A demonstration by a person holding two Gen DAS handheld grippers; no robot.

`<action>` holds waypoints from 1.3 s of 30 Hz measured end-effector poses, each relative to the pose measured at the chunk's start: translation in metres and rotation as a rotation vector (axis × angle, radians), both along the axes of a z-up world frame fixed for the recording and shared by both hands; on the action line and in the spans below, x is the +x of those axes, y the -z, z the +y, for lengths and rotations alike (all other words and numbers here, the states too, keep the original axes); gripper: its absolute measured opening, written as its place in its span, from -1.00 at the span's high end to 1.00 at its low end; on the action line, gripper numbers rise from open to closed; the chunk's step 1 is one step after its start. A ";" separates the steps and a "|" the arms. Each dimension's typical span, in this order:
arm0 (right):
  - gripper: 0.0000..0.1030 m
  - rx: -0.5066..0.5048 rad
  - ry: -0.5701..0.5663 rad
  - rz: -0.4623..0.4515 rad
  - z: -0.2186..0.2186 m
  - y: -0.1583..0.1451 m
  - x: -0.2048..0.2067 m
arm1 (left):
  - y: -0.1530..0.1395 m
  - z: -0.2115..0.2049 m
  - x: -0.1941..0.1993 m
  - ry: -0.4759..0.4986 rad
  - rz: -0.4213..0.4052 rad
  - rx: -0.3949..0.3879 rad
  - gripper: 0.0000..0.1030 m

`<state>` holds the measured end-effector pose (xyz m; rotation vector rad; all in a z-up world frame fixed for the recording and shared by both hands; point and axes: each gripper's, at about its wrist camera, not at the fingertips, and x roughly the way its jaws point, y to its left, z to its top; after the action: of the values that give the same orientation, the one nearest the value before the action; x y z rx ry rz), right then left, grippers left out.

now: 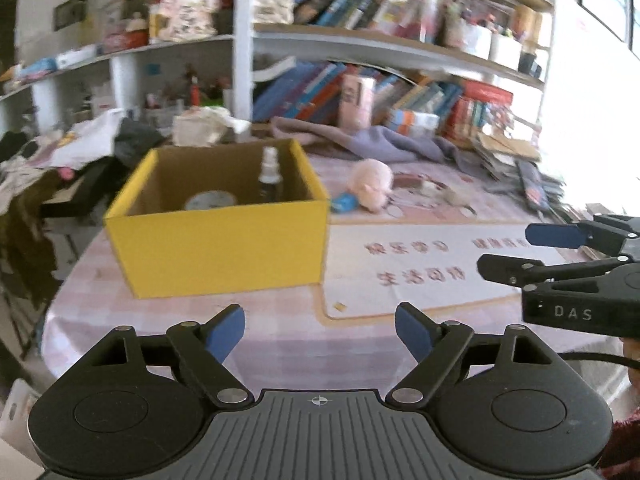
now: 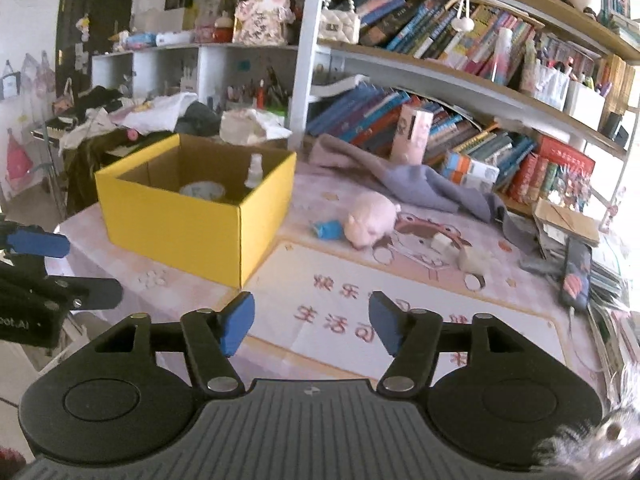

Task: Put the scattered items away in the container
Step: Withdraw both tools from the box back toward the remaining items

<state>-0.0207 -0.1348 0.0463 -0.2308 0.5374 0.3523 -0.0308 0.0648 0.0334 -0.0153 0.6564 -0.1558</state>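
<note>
Both grippers, left (image 1: pixel 320 330) and right (image 2: pixel 311 322), hover over bench (image 2: pixel 520 320), fingers wide, holding nothing. Yellow box (image 2: pixel 192 226) holds spray bottle (image 2: pixel 254 171) and round tin (image 2: pixel 202 191). Pink plush pig (image 2: pixel 370 220), blue item (image 2: pixel 328 229), two white blocks (image 2: pixel 474 260) lie right of box.
</note>
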 end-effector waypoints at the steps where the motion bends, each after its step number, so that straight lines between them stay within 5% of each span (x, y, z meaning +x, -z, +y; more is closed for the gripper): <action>1: -0.23 -0.006 0.006 0.007 -0.002 0.001 -0.001 | 0.001 -0.003 0.001 0.014 0.007 -0.001 -0.65; 8: -0.43 -0.022 0.046 0.028 -0.016 0.005 -0.005 | 0.005 -0.025 0.010 0.100 0.027 0.006 -0.65; 39: -0.50 0.034 0.286 0.175 -0.107 0.024 0.055 | 0.029 -0.123 0.083 0.361 0.125 0.083 -0.83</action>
<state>0.0346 -0.2418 0.0221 -0.0880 0.7261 0.1032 0.0524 -0.0580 0.0043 0.1753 0.7869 -0.4778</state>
